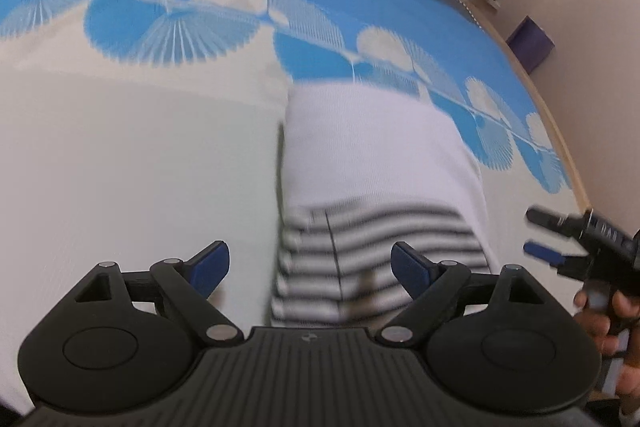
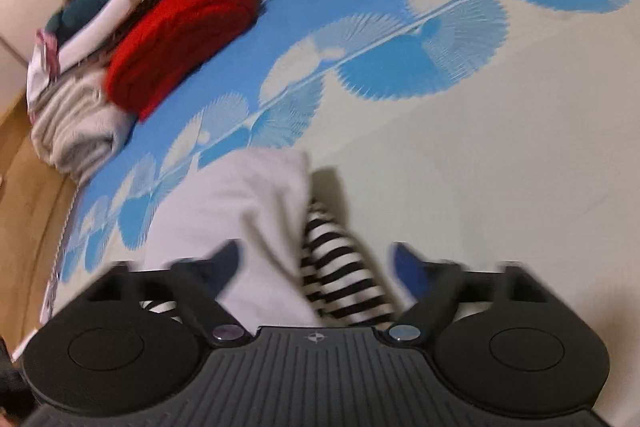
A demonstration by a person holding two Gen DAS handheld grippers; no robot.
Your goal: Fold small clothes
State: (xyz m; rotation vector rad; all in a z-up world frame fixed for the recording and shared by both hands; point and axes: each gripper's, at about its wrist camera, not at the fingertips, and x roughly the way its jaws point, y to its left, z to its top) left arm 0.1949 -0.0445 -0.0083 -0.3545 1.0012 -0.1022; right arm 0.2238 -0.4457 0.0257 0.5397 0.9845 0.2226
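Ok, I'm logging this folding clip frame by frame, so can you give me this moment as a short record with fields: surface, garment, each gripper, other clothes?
surface: bedsheet, cream with a blue fan pattern
garment: small white garment with a black-and-white striped part at the near end, lying on the bedsheet
left gripper: jaws open, over the striped end, holding nothing
right gripper: jaws open, over the same garment; image blurred
other clothes: red knit and a stack of folded clothes at the far edge of the bedsheet
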